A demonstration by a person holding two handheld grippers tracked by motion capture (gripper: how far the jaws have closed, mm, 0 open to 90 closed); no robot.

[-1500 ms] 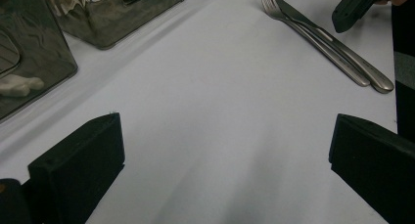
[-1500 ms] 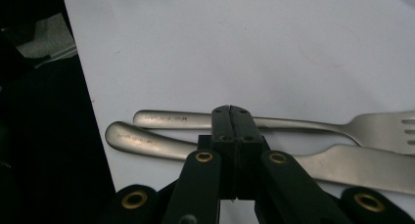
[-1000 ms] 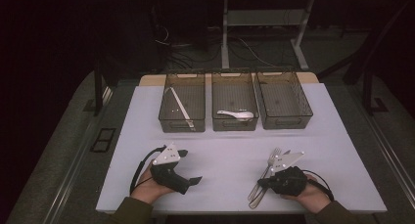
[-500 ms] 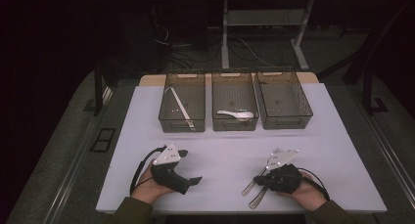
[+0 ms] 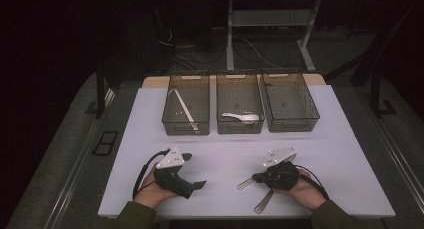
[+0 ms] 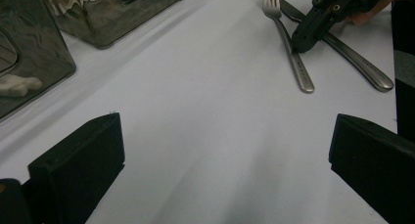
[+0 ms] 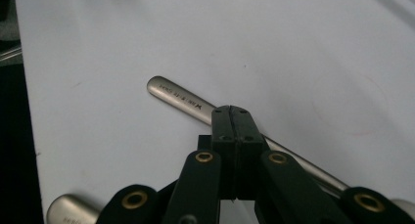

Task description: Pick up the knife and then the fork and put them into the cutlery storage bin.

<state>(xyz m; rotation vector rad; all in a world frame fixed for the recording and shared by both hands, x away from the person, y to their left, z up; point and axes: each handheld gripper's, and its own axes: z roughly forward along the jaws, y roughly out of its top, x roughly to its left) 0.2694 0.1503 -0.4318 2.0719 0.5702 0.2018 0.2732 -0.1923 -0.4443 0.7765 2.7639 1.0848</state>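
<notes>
Desk (image 5: 340, 154): white, carrying three bins (image 5: 239, 109) in row, well beyond both tongs.

Right tongs (image 7: 230, 117): shut tip to tip, nothing gripped, pressed down onto fork (image 6: 288, 43) handle. Fork directly under them; long axis slanted across desk, handle end jutting past tips, tines under hand. Knife (image 6: 353, 60) just beside, crossing fork.

Left tongs (image 6: 225, 155): wide open, empty, well apart from both pieces; right hand judged nearer.

Count: one fork, one knife on desk; one spoon (image 5: 242, 117) in middle bin.

Right gripper (image 5: 257, 177) swung leftward across the table (image 5: 340, 139), closed jaws pressing the fork (image 6: 288, 48), its handle now angled toward near-left.
</notes>
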